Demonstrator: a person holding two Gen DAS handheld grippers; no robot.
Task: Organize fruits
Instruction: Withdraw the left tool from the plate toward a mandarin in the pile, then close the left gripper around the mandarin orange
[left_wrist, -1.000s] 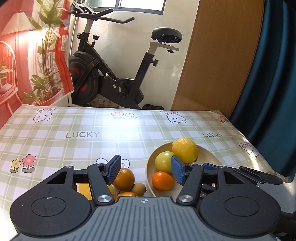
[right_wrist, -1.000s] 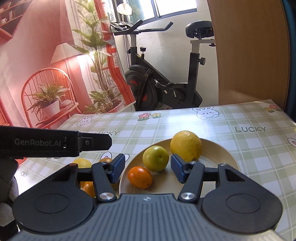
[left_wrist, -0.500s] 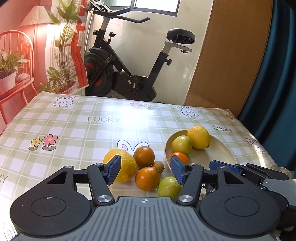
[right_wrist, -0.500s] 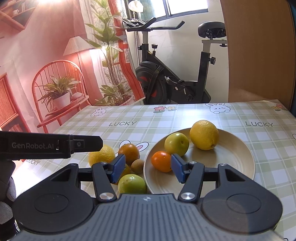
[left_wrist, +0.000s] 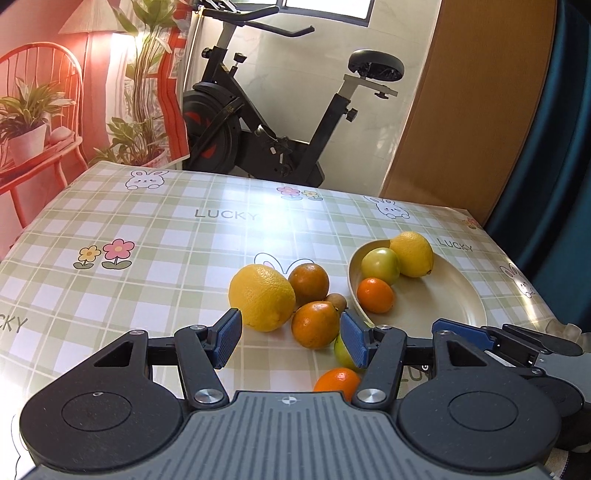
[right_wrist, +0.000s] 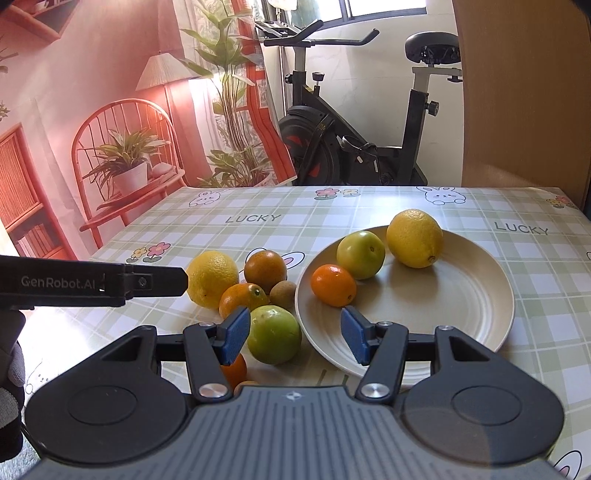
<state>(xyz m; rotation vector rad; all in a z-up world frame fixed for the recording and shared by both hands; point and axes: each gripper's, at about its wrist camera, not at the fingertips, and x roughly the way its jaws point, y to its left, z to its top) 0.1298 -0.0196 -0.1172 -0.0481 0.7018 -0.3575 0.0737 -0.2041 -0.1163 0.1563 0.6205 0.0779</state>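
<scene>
Both grippers have drawn back from the plate since a second ago, bringing more of the loose fruit into view. A cream plate (right_wrist: 461, 306) on the checked tablecloth (left_wrist: 147, 236) holds a lemon (right_wrist: 414, 238), a green fruit (right_wrist: 360, 254) and a small orange (right_wrist: 333, 285). Just left of it, a second lemon (left_wrist: 261, 297), two darker oranges (left_wrist: 308, 283) (left_wrist: 315, 324) and a small brown fruit (left_wrist: 336, 302) cluster, touching one another. Another green fruit (right_wrist: 273, 334) sits nearest the right gripper (right_wrist: 293, 334); in the left wrist view it is largely hidden behind a blue pad. One more orange (left_wrist: 337, 379) is cut off by the left gripper (left_wrist: 291, 336) body. Both grippers hover tilted down over the table, jaws parted, gripping nothing. A gloved hand (right_wrist: 11, 373) shows at the frame edge.
</scene>
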